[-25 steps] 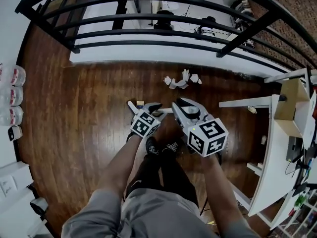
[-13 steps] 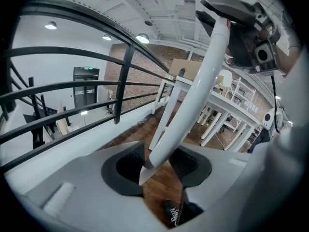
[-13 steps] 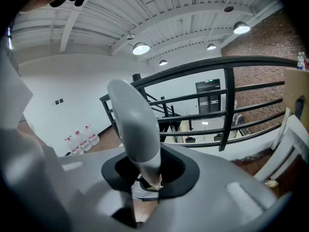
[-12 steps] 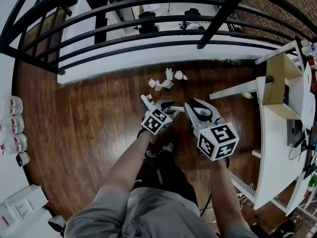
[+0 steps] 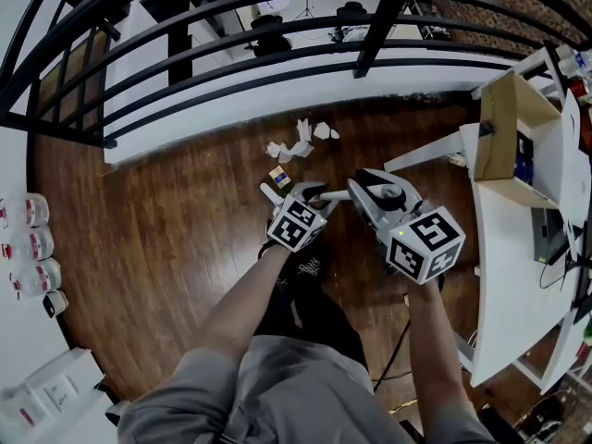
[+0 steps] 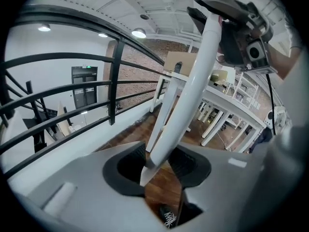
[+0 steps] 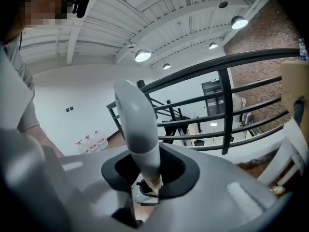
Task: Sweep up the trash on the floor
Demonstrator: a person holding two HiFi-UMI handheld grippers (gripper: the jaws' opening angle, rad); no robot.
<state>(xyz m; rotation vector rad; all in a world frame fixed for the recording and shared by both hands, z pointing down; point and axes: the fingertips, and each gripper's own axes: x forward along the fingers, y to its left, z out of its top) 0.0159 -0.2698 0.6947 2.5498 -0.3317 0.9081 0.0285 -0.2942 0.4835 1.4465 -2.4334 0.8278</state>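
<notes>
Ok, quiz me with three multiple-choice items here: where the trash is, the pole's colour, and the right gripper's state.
1. The trash lies:
A. at the foot of the railing
B. under the desk
C. beside the bottles

2. The pole is:
A. black
B. white
C. red

3. The right gripper is:
A. open and empty
B. shut on the pole
C. shut on trash

Answers:
1 A: in the head view the scraps lie just below the rails.
2 B: it shows white in the left gripper view.
3 B: in the right gripper view the pads press on the pole's end.
</notes>
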